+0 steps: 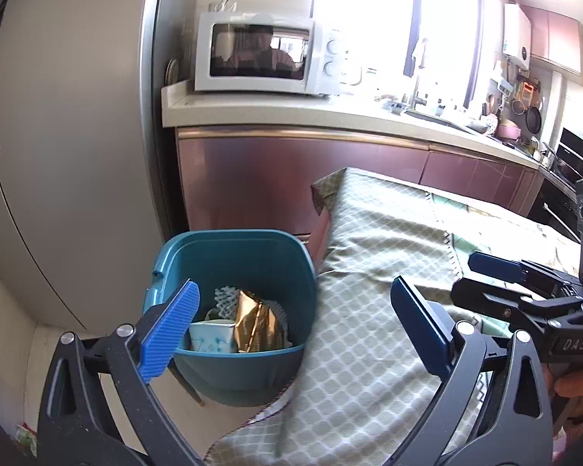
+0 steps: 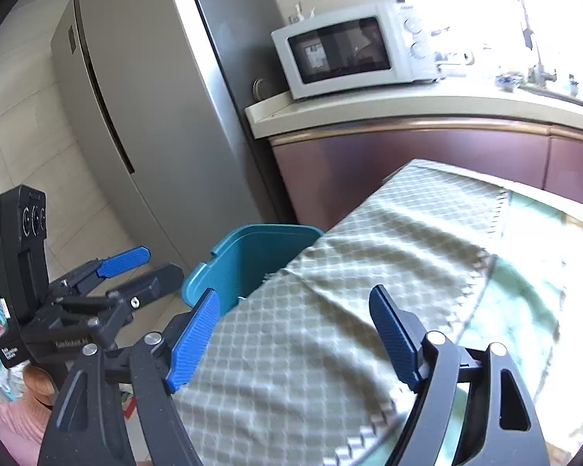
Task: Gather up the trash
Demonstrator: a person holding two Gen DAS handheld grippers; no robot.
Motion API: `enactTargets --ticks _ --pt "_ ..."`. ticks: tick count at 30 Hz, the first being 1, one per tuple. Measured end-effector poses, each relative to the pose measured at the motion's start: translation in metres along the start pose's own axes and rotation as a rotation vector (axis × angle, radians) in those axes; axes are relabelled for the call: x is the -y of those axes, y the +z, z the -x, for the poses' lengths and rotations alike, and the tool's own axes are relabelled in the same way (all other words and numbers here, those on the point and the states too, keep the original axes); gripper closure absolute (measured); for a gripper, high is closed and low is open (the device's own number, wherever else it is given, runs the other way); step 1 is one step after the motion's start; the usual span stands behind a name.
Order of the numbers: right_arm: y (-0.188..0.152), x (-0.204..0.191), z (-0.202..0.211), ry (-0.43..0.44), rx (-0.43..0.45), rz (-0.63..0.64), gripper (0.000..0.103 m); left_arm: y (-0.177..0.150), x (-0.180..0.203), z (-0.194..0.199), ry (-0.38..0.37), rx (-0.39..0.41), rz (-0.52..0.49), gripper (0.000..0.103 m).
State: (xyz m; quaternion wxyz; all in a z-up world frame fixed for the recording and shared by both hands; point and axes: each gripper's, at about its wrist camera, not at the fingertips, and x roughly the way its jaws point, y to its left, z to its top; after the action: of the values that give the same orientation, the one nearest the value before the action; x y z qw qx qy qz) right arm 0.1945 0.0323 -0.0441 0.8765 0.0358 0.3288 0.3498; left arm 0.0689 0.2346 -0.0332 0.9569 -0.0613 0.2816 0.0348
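Note:
A teal bin point(image 1: 233, 248) stands on the floor against the table's end. It holds a gold wrapper point(image 1: 254, 324), a white paper cup point(image 1: 212, 339) and white foam netting point(image 1: 225, 299). My left gripper point(image 1: 294, 287) hangs open above the bin's near rim with nothing between its fingers. The right gripper point(image 2: 294, 291) is open over the green checked tablecloth point(image 2: 330, 310) and is also empty. In the left wrist view the right gripper point(image 1: 464, 277) shows at the right, over the cloth. In the right wrist view the left gripper point(image 2: 163, 260) shows at the left, beside the bin point(image 2: 252, 240).
A grey fridge point(image 1: 58, 136) rises left of the bin. Behind it run maroon cabinets point(image 1: 291, 171) under a pale counter point(image 1: 252, 110) with a white microwave point(image 1: 252, 54). A sink and kitchenware sit further right. A hand point(image 1: 575, 384) grips the right tool.

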Motion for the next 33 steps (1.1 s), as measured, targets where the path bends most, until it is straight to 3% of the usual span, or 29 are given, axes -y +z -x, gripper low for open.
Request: enactTargets --ticks 8,21,33 --pt "-0.034 0.010 0.071 -0.172 0.148 0.036 0.007 -0.005 0.051 0.029 -0.027 0.091 -0.050 0.006" --pt "-0.077 0.037 0.158 -0.426 0.313 -0.013 0.007 -0.025 0.124 0.054 -0.070 0.165 -0.111 0.006" --pt "-0.099 0.041 0.193 -0.526 0.384 -0.019 0.007 -0.037 0.151 0.061 -0.078 0.195 -0.134 0.006"
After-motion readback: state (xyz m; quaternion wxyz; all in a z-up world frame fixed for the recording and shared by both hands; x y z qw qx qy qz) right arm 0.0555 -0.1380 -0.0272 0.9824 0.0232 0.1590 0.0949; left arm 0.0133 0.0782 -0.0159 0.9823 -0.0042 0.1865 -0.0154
